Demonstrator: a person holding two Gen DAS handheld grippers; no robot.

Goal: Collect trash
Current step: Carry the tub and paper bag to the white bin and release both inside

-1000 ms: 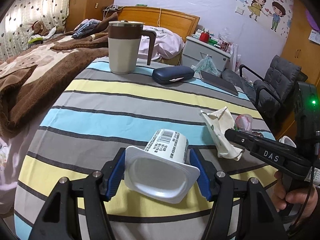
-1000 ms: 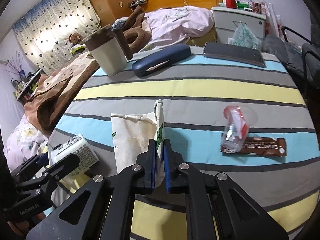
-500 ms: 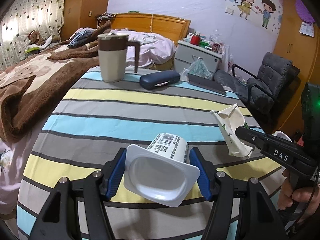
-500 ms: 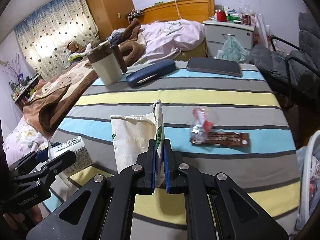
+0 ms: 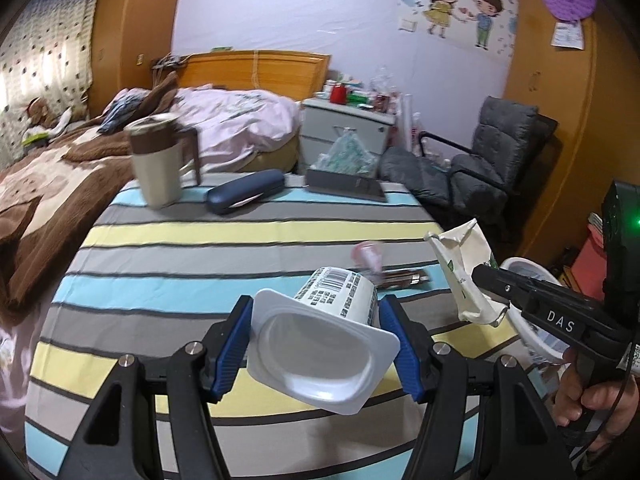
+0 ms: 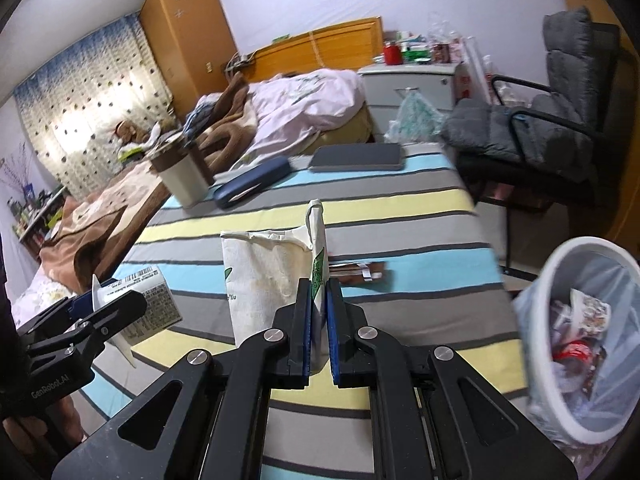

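My left gripper is shut on a white yogurt cup, its blue pads against both sides and the mouth facing the camera. The cup hangs above the striped table. My right gripper is shut on the folded edge of a crumpled white paper bag, also lifted off the table; that bag shows at the right of the left wrist view, and the cup at the left of the right wrist view. A brown wrapper lies on the table. A white trash bin stands at the lower right.
A lidded mug, a dark blue glasses case and a dark tablet sit at the table's far side. A small pink cup lies by the wrapper. A grey chair stands beyond the table's right edge, a bed to the left.
Both grippers have pulled back and risen with the cup and the bag held. The table looks farther off, and the trash bin has come into the right wrist view.
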